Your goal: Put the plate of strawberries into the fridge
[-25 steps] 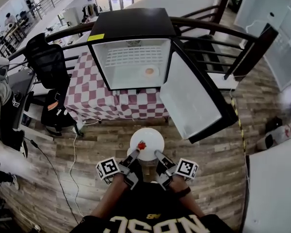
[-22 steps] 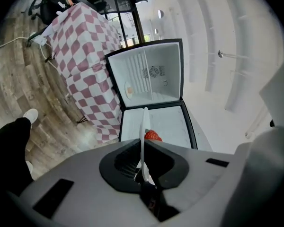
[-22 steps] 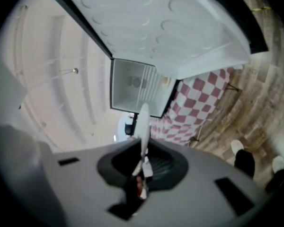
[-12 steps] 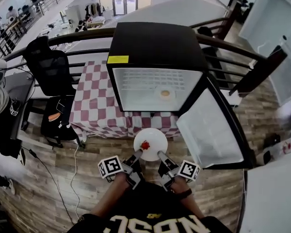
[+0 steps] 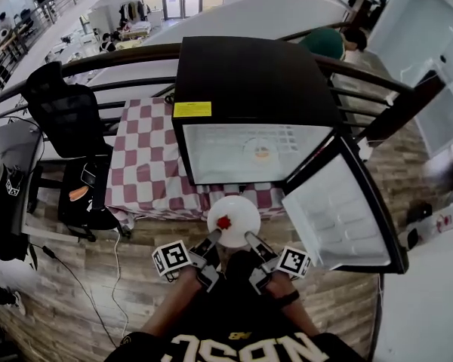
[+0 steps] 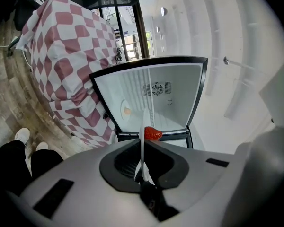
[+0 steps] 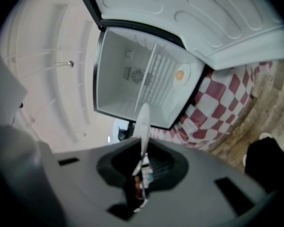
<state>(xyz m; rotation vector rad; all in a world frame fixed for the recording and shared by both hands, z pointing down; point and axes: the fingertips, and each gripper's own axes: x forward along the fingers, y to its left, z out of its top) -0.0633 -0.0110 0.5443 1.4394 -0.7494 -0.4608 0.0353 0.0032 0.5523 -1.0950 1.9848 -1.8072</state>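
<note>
The head view shows, beside the red-checkered tablecloth (image 5: 143,164), the left gripper (image 5: 213,240) and the right gripper (image 5: 251,240) both clenched on the near rim of a round white plate (image 5: 240,210), held in the air just before the open black fridge (image 5: 253,74). The gripper views give the plate only edge-on, a thin white line between the jaws. One red strawberry (image 5: 224,222) lies on it, seen from the head view and the left gripper view.

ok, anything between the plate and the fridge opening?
Nothing visible. The door stands open to the right; the plate, held by the left gripper and right gripper, faces the open fridge. A small dish sits inside.
</note>
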